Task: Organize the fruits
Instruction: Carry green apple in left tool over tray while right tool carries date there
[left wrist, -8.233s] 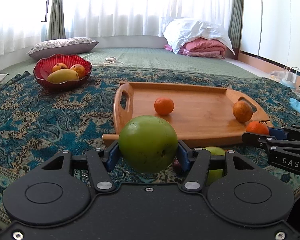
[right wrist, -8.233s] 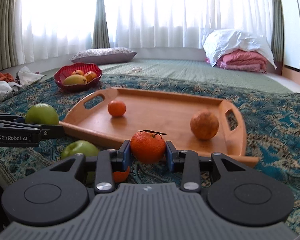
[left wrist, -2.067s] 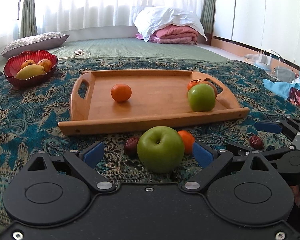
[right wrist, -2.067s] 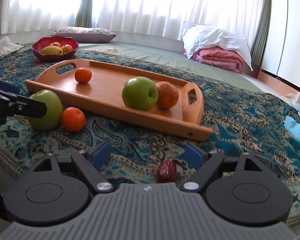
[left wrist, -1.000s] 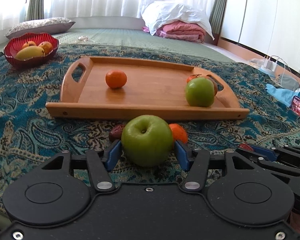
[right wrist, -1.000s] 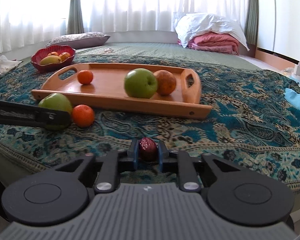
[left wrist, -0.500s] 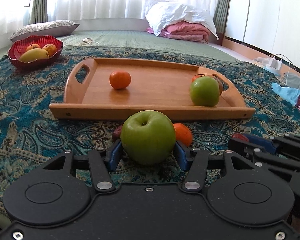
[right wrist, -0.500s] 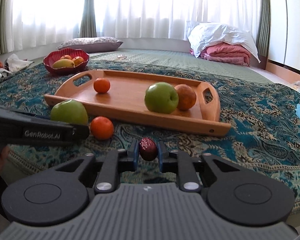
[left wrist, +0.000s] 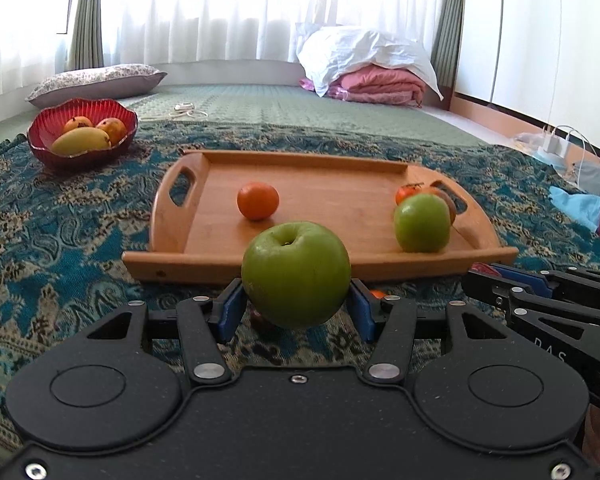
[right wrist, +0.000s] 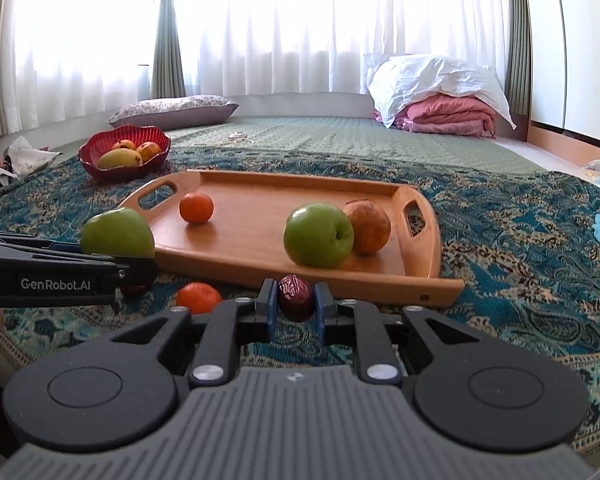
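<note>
The left claw is holding a green apple between its blue pads, lifted clear of the patterned cloth and hanging just in front of the tray. The right claw is pinching a small red date, also short of the tray's near rim.

The apple is sitting high between the pads, which are gripping it low on its sides, so a tilt or a jolt is likely to roll it forward and out. If it is dropping onto the wood it may be rolling into the orange or the second apple, which is touching a brownish fruit at the tray's right end; a knock there could be sending either one over the low rim.

The date is small and slick-looking, so a slight slackening of the grip may be letting it slip down to the cloth.

Both claws are working close together near the same rim, so they are risking a bump. A loose orange and another dark date are lying on the cloth under the left claw, and a low pass may be nudging them.
</note>
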